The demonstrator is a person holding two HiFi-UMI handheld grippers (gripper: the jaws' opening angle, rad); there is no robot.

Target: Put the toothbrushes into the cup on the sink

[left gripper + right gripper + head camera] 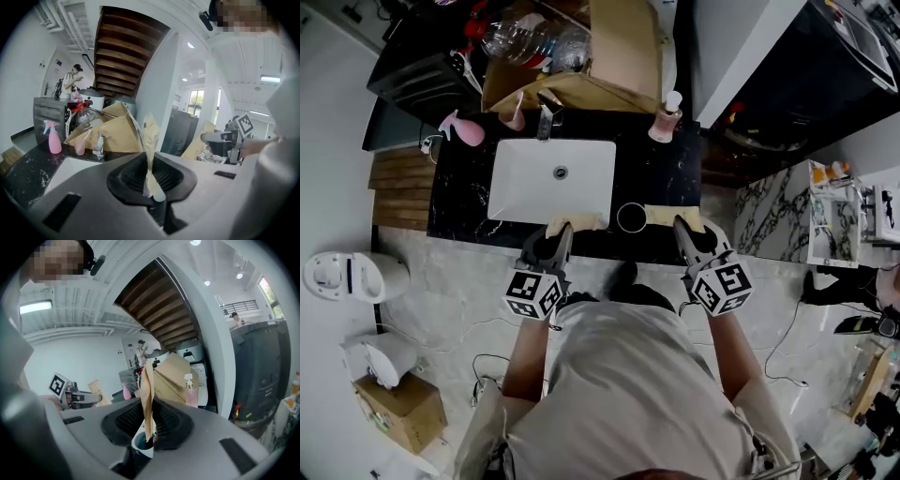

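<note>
In the head view, the cup (pixel 630 217) is a dark ring on the black counter's front edge, right of the white sink (pixel 511 183). My left gripper (pixel 561 231) is shut on a tan paper-wrapped toothbrush (pixel 577 223) at the sink's front rim. My right gripper (pixel 685 226) is shut on a second tan wrapped toothbrush (pixel 667 215), just right of the cup. The left gripper view has the wrapped toothbrush (pixel 150 140) standing upright between the jaws of the left gripper (pixel 150 176). The right gripper (pixel 147 420) pinches its wrapped toothbrush (pixel 147 394), with the white cup (pixel 140 446) below.
A faucet (pixel 546 120), a pink spray bottle (pixel 465 131) and a pink pump bottle (pixel 666 118) stand at the counter's back. Behind them are a cardboard box (pixel 614 56) and a plastic bottle (pixel 525 37). A marble-topped unit (pixel 778 216) is to the right.
</note>
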